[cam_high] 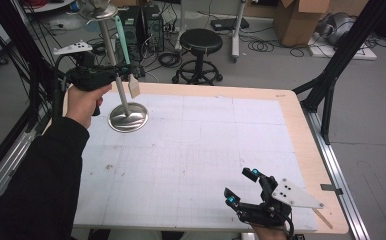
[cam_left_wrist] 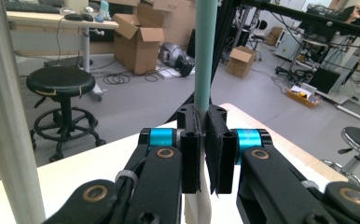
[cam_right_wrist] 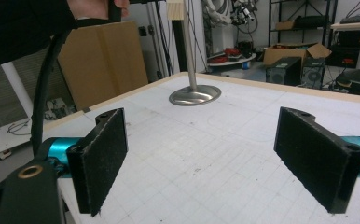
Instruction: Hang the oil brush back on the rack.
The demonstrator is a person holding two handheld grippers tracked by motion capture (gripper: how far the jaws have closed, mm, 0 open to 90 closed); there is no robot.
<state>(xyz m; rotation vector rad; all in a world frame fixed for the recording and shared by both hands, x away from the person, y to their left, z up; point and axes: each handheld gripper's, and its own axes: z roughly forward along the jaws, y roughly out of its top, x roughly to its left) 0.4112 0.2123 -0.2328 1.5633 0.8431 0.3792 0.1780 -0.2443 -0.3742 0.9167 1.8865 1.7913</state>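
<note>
Left hand-held gripper (cam_high: 131, 75) clamped on the teal-handled spatula (cam_left_wrist: 203, 56), held upright in the air with its pale blade end hanging below the jaws. It's just beside the steel stand's pole (cam_high: 112, 55), whose base (cam_high: 128, 117) sits on the tabletop (cam_high: 206, 145) below. Right hand-held gripper (cam_high: 242, 187) is wide open, empty, well apart at the near edge. I judge the left does the next move; spatula axis runs parallel to the pole.
</note>
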